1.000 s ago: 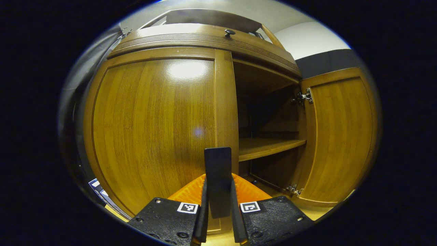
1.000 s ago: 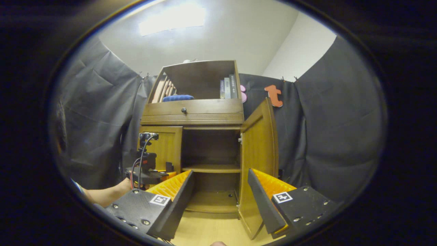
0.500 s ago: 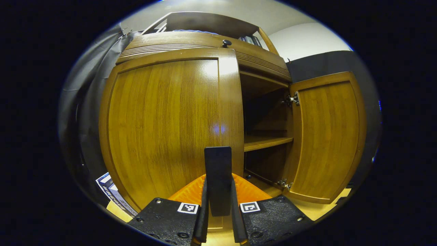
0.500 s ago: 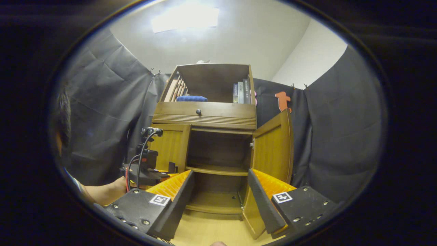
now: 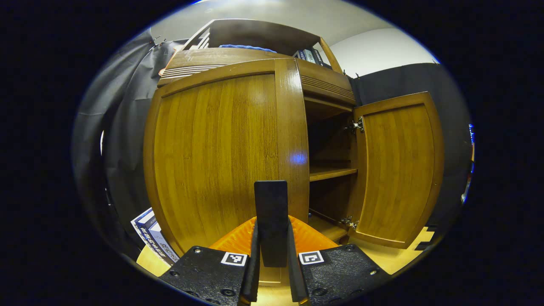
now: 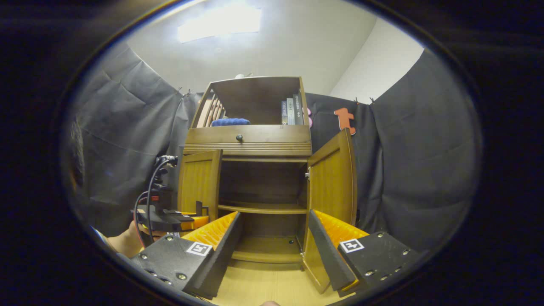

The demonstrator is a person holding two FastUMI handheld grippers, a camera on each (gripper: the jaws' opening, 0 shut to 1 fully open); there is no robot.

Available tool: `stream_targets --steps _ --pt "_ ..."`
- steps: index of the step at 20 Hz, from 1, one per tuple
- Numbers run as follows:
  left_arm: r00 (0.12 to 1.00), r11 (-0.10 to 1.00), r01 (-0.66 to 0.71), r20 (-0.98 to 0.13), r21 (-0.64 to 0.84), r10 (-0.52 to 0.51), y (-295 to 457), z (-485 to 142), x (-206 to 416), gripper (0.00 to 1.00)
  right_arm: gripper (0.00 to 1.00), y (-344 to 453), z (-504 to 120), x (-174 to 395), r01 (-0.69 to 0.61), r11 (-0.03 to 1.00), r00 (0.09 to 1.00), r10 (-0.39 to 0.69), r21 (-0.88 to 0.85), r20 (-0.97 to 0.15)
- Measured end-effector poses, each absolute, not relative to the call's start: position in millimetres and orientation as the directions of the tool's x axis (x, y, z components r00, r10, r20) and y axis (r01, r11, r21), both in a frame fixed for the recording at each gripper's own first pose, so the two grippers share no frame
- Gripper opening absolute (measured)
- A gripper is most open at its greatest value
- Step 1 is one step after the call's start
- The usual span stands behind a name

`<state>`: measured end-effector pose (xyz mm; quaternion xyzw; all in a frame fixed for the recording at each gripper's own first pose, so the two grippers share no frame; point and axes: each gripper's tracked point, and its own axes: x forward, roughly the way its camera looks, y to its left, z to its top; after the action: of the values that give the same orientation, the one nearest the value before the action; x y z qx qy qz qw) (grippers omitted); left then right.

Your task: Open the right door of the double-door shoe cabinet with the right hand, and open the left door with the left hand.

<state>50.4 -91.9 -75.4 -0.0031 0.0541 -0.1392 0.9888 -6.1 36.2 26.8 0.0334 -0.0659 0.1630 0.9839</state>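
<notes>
The brown wooden shoe cabinet stands ahead. In the left gripper view its left door (image 5: pixel 221 157) is close in front and swung partly out. My left gripper (image 5: pixel 272 229) is shut on that door's flat dark handle (image 5: pixel 270 199). The right door (image 5: pixel 397 170) stands wide open. The right gripper view, from farther back, has the left door (image 6: pixel 197 182) ajar with the left gripper (image 6: pixel 193 216) on its handle, and the right door (image 6: pixel 331 182) open. My right gripper (image 6: pixel 274 213) is open, holds nothing, and hangs apart from the cabinet.
Inside the cabinet is a bare shelf (image 6: pixel 263 208). Above the doors sits a drawer with a knob (image 6: pixel 239 137), then an open shelf with books (image 6: pixel 290 112) and a blue item (image 6: pixel 229 122). Boxes (image 5: pixel 155 236) lie on the floor left of the cabinet. A hand (image 6: pixel 123 242) holds the left gripper.
The left door has swung further out with my left gripper on its handle. The right door has stayed open, and the right gripper has stayed open and shifted only slightly.
</notes>
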Motion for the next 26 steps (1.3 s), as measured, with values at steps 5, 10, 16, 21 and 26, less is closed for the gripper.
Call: stream_targets --steps 5,10,16,21,26 --pt "0.953 0.960 0.281 -0.110 -0.008 -0.281 -80 -75 29 0.29 0.88 44 26 -7 -0.330 0.943 0.936 0.324 0.031 0.136" --pt "0.954 0.959 0.282 -0.110 -0.005 -0.281 -67 -75 8 0.29 0.88 54 28 -7 -0.345 0.938 0.931 0.338 0.028 0.139" --pt "0.952 0.958 0.285 -0.116 -0.007 -0.284 -52 -77 -10 0.31 0.93 55 33 -9 -0.343 0.939 0.931 0.335 0.031 0.146" --pt "0.957 0.963 0.271 -0.113 0.017 -0.267 -40 -76 -23 0.31 0.94 52 32 -13 -0.325 0.945 0.938 0.319 0.028 0.134" --pt "0.961 0.968 0.249 -0.128 0.024 -0.244 -23 -76 -37 0.31 0.93 52 31 -11 -0.313 0.948 0.943 0.305 0.047 0.132"
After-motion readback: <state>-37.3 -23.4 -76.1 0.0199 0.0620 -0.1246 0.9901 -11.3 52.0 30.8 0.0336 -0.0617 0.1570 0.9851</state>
